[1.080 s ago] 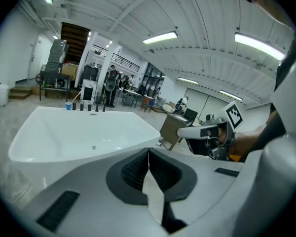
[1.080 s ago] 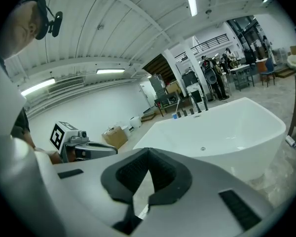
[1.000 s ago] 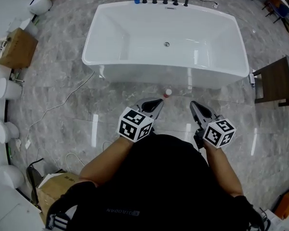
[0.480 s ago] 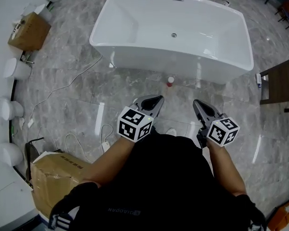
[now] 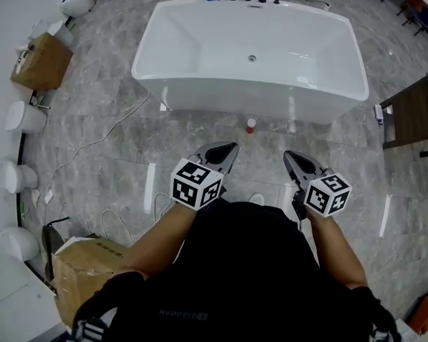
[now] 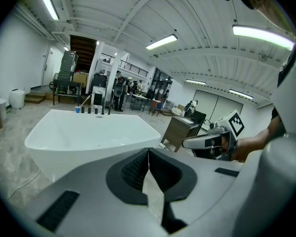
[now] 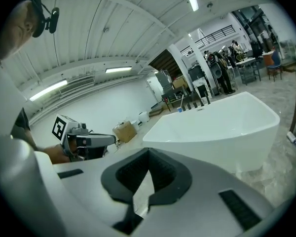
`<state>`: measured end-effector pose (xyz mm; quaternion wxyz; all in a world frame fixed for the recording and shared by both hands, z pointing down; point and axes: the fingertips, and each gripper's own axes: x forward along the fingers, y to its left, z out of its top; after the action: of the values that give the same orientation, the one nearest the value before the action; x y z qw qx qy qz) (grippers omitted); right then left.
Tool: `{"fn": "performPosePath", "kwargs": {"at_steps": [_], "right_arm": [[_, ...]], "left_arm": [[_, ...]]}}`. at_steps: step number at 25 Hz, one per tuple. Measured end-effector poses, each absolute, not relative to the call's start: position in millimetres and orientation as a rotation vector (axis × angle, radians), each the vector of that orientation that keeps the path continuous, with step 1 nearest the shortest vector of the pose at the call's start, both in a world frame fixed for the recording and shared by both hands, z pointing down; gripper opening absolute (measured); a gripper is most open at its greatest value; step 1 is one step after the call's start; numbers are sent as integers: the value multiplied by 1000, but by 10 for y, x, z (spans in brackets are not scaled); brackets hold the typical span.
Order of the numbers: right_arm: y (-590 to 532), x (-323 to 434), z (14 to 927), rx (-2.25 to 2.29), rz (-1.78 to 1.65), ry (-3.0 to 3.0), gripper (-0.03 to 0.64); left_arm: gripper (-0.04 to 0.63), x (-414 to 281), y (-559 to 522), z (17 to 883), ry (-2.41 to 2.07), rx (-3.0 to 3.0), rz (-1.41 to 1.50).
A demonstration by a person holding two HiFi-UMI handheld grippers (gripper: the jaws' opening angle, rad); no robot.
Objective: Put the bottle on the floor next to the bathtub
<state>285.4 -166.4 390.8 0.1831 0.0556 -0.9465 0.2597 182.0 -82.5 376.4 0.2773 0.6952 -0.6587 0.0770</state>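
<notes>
Left tool: the left gripper (image 5: 227, 150) has its jaws pressed together with nothing between them, and is held low in front of the person's body.
Right tool: the right gripper (image 5: 290, 158) is likewise closed and empty.
Bottle: the small white bottle with a red band (image 5: 250, 125) looks upright on the glossy grey marble floor (image 5: 93, 112). It stands just beside the near long wall of the white freestanding bathtub (image 5: 200, 95), about midway along it. Whether it touches the wall cannot be told.
Bottle and tools: it sits ahead of both grippers, between their lines, nearer the left one and clear of each.
Progress: the placement looks done.
Risk: the bottle is small and narrow. A forward step or a low sweep of either gripper could topple it, and it would likely roll on the smooth floor.
</notes>
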Motion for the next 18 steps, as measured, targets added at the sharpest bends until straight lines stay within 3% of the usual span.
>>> {"fn": "performPosePath", "kwargs": {"at_steps": [18], "right_arm": [[-1317, 2614, 3798, 275, 716, -2694, 35]], "left_arm": [[17, 1676, -588, 3789, -1662, 1946, 230]]}}
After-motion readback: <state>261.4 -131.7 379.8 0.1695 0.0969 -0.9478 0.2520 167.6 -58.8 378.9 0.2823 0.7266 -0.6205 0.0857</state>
